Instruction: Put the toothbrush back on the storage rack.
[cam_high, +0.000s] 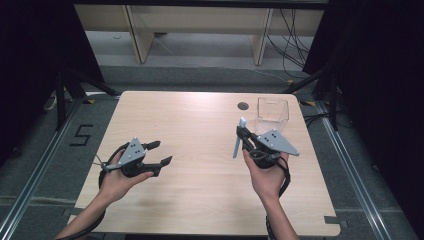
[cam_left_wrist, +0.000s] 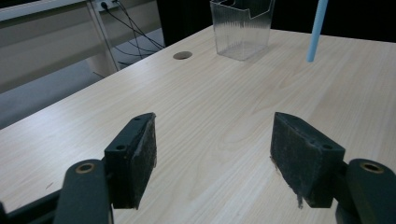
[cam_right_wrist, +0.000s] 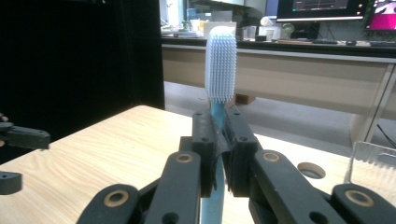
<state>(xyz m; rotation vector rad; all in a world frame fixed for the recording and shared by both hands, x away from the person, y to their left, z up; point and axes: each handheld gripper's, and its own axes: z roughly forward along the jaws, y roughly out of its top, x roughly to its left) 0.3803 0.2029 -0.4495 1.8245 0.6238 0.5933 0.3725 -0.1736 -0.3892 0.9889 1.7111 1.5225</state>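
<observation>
So the toothbrush is in my right gripper, pinched by the handle just under the bristle head. The jaws are pressed tight on the light blue handle, with the white bristles sticking straight up above them in the right gripper view. From the high view the brush hangs above the table on the right side, head up top, handle end pointing down toward the wood. I can't tell if the tip touches the table.

Just behind it, near the far right corner, sits a clear plastic container, with a round cable hole in the tabletop right beside it.

My left gripper is well apart from all that, over the left side of the table, jaws spread wide with nothing between them but bare wood.
</observation>
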